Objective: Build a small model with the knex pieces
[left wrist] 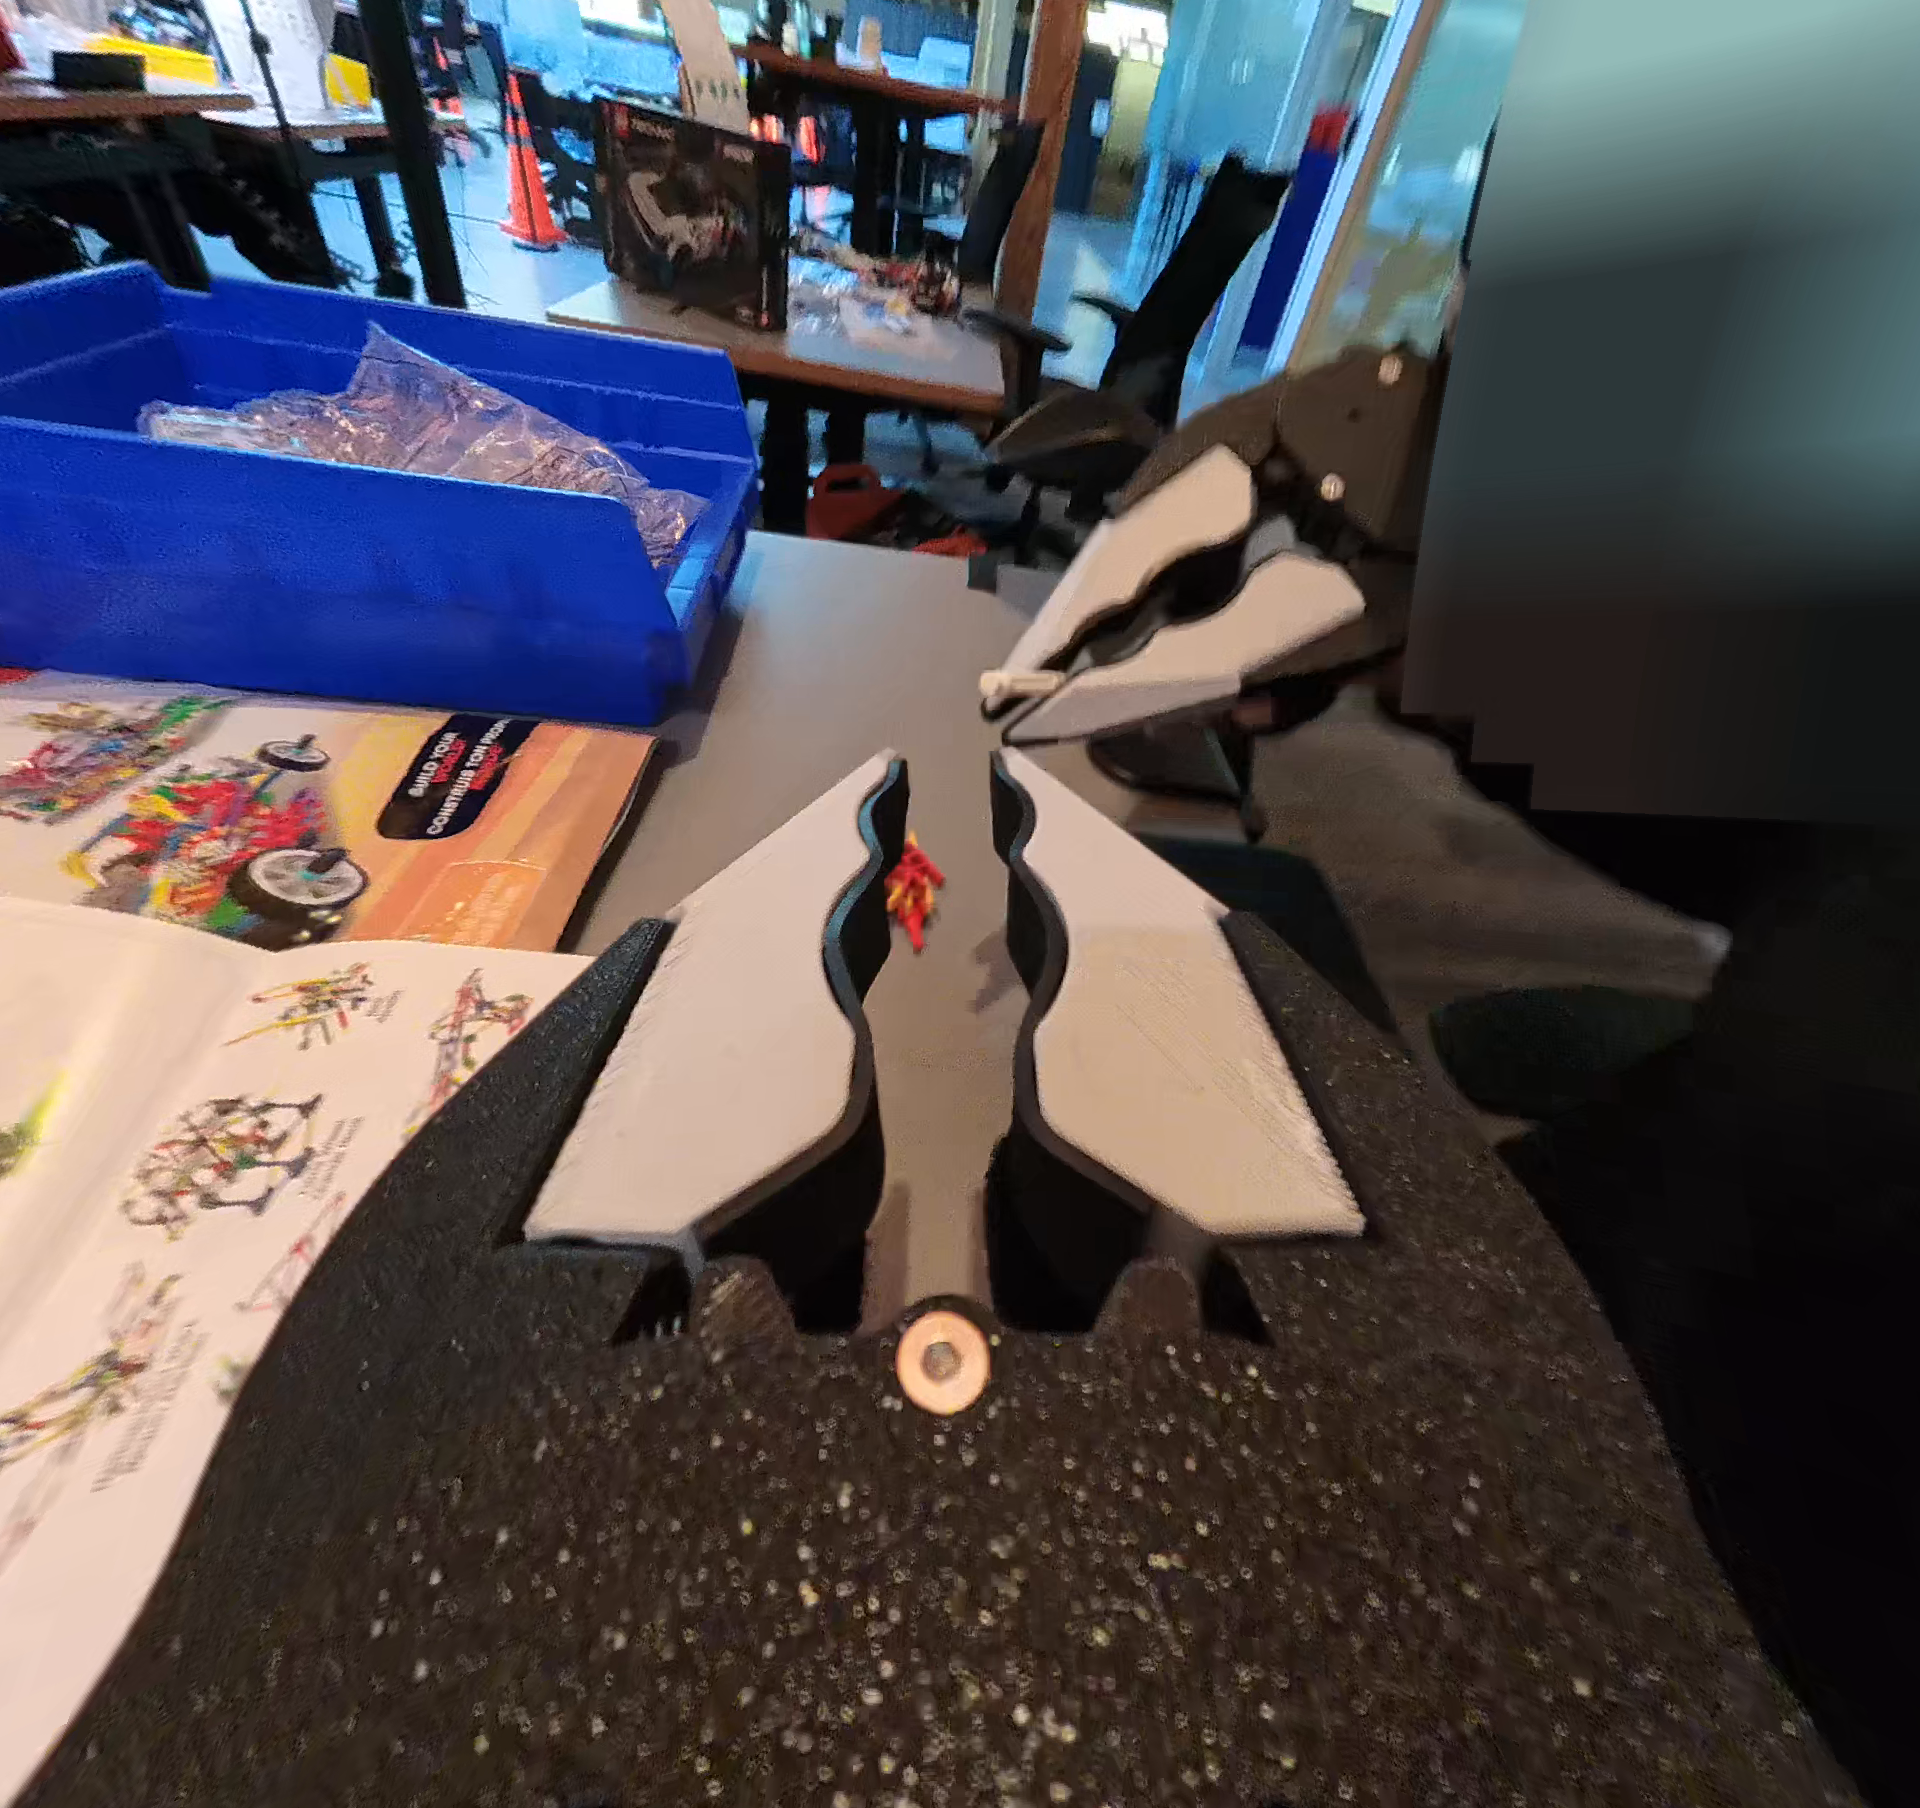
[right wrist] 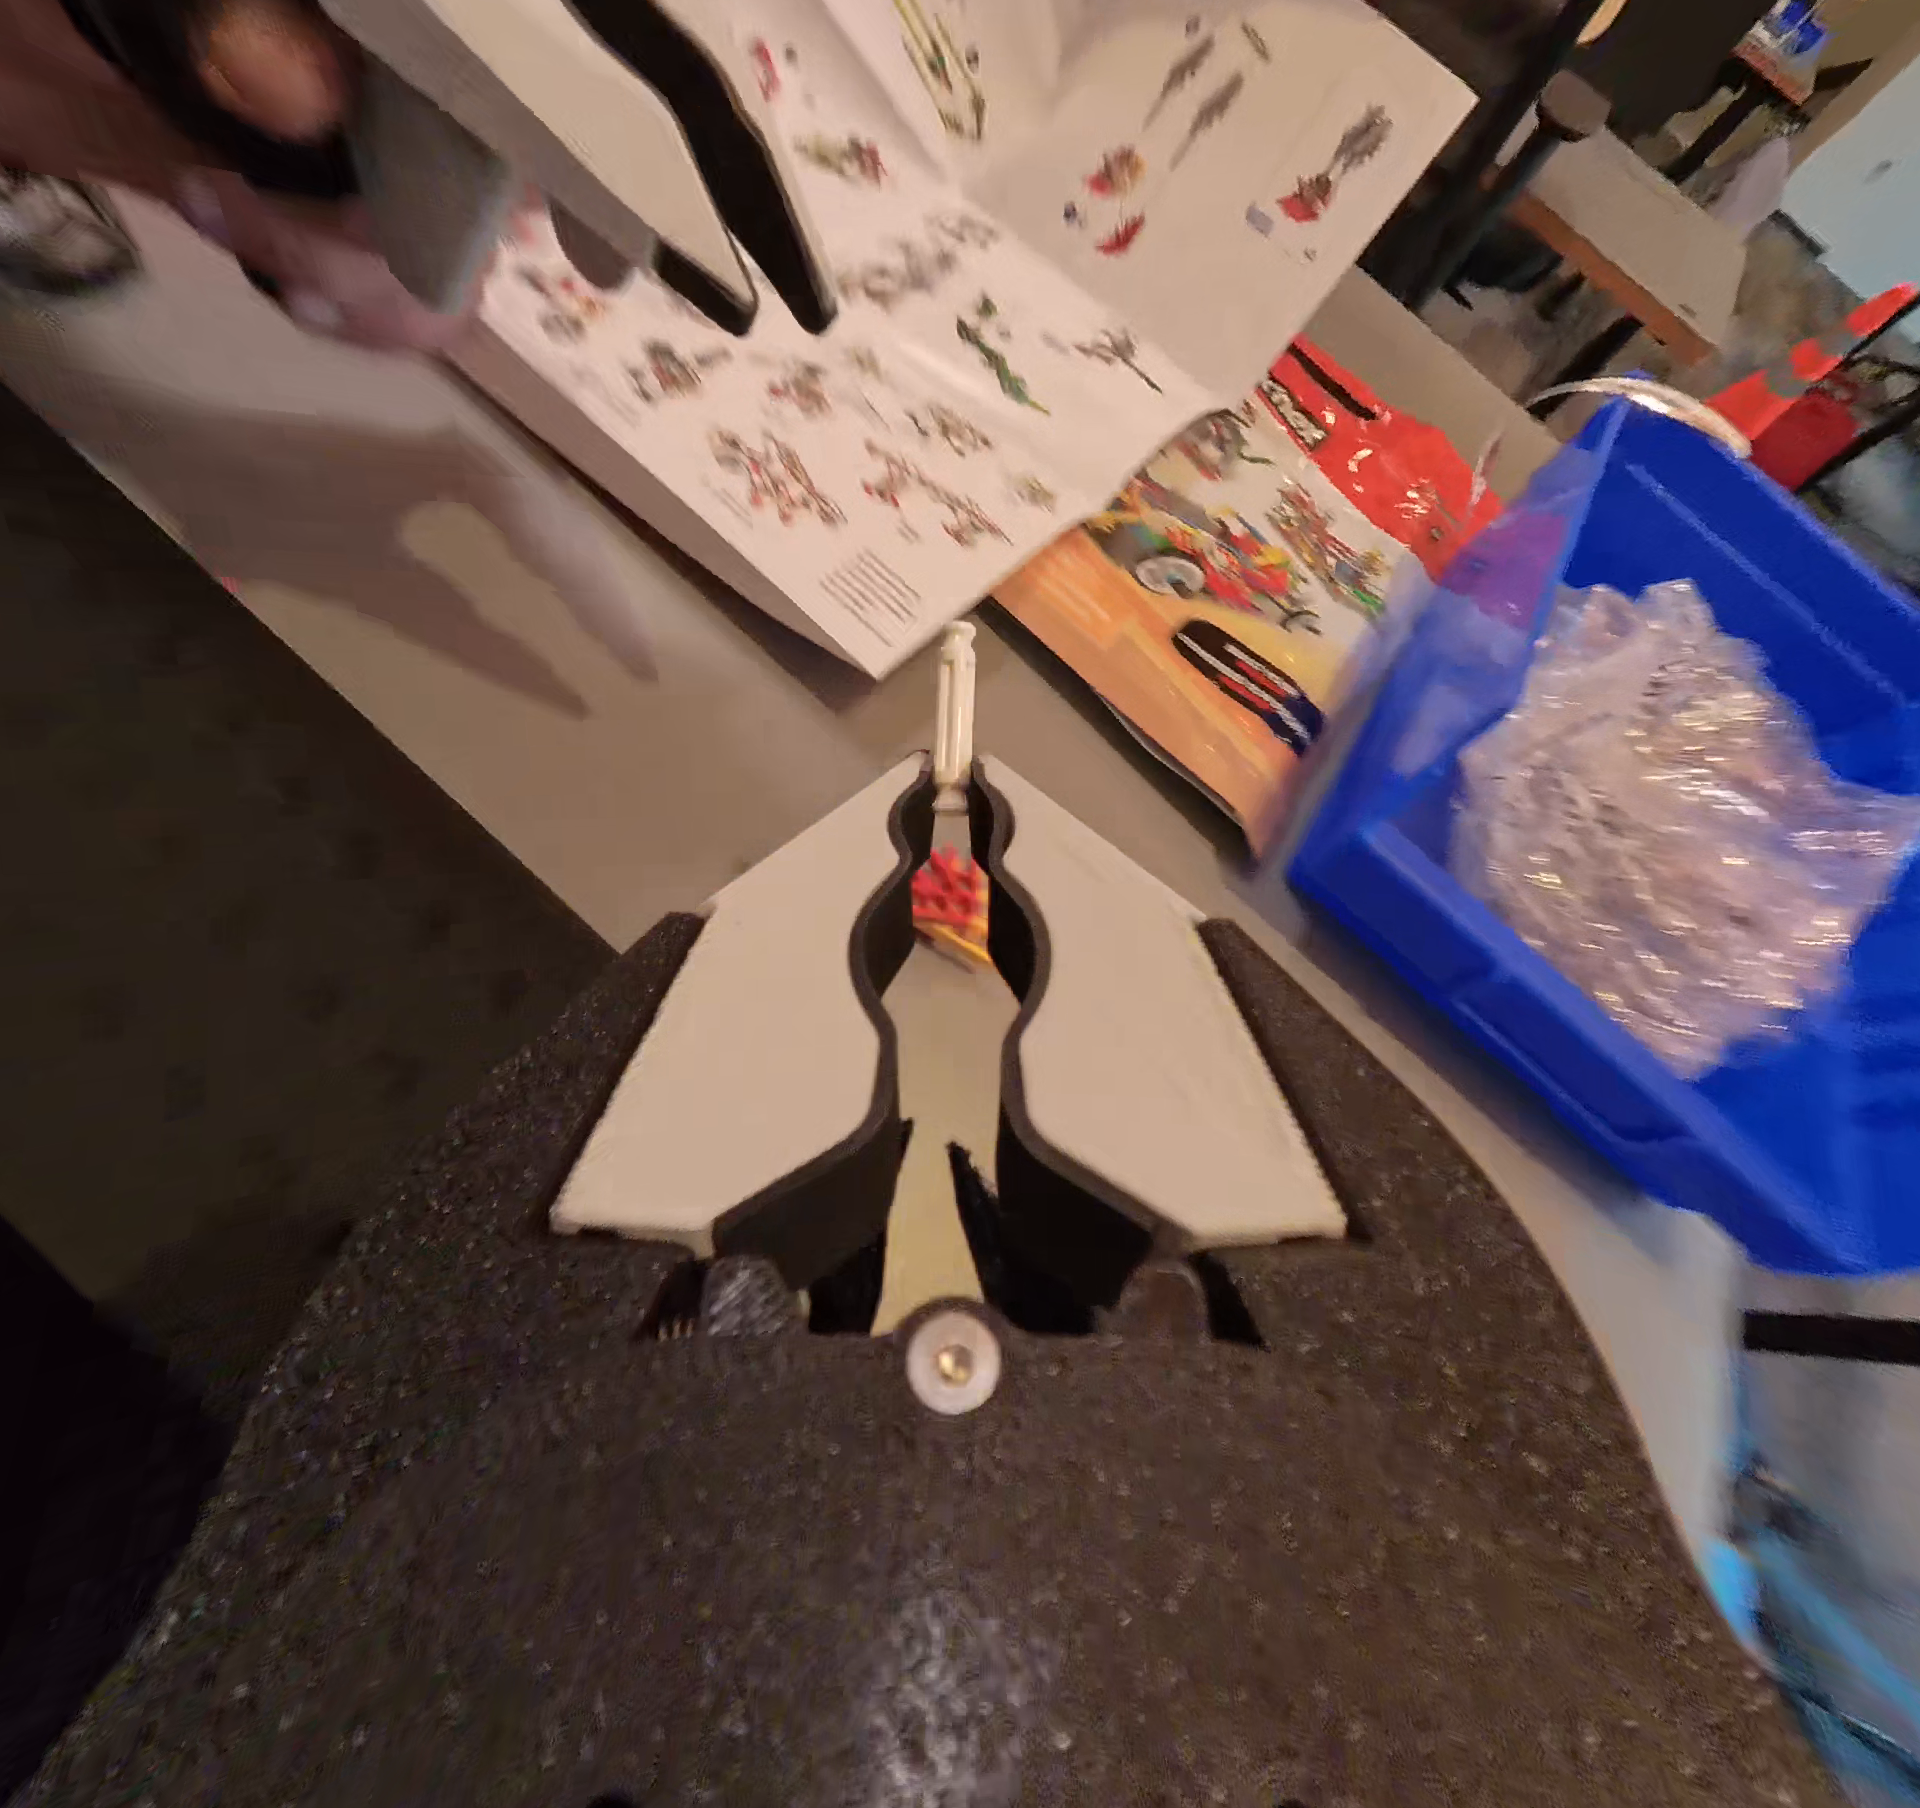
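Right gripper (right wrist: 954, 771) pinching a white rod piece (right wrist: 954, 693) at its tips, left gripper (left wrist: 945, 761) spread and empty above the small red-yellow connector assembly (left wrist: 912, 885) on the grey bench (left wrist: 831, 636) near its edge, blue bin (left wrist: 364, 553) alongside.

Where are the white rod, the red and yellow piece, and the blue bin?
white rod (right wrist: 954, 709): right wrist view, middle of the shaft beyond the tool tips.
red and yellow piece (left wrist: 912, 885): left wrist view, its red middle.
blue bin (left wrist: 312, 574): left wrist view, front wall.
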Motion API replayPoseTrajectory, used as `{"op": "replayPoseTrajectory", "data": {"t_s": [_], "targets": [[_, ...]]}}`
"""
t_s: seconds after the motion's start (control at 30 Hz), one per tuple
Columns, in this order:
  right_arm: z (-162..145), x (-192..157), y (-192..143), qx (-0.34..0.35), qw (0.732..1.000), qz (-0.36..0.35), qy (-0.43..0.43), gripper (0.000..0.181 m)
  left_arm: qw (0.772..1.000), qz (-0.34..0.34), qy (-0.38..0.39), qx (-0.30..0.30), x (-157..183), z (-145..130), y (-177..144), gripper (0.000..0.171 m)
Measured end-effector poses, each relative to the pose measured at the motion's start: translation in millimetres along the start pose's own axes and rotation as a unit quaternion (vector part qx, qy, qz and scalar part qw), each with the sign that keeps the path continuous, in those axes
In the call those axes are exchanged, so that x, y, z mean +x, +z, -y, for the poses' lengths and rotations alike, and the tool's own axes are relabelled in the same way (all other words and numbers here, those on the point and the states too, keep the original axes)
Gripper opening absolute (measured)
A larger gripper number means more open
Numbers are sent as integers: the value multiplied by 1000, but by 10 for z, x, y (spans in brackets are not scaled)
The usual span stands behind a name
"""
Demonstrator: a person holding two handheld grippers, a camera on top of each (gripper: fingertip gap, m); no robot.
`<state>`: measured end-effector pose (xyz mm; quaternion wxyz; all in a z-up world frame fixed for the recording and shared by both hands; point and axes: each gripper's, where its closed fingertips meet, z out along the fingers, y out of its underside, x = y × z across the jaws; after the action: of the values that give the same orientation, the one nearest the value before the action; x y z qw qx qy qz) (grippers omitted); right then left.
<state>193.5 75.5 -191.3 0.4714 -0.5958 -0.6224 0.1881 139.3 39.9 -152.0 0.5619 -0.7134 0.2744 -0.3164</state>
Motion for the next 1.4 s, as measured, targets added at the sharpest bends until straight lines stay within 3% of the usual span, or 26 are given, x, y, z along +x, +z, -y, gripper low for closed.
{"op": "replayPoseTrajectory", "data": {"t_s": [0.17,0.33,0.53,0.73,0.93,1.03,1.4], "targets": [[-101,-43,8,-62,992,29,-103,5,993,4,108,-46,121,-99,189,15],[-89,-237,46,-79,980,74,-169,5,968,12,231,-94,230,-270,364,22],[-74,-376,58,-76,974,99,-188,5,951,4,281,-125,313,-442,448,4],[-71,-356,61,-61,978,111,-165,6,951,15,285,-118,303,-461,482,3],[55,-301,42,3,988,126,-87,14,973,8,221,-72,261,-358,473,2],[75,-282,33,19,989,131,-69,8,981,-6,187,-55,262,-344,480,3],[46,-284,75,1,986,151,-70,6,981,-6,187,-59,209,-395,498,3]]}}
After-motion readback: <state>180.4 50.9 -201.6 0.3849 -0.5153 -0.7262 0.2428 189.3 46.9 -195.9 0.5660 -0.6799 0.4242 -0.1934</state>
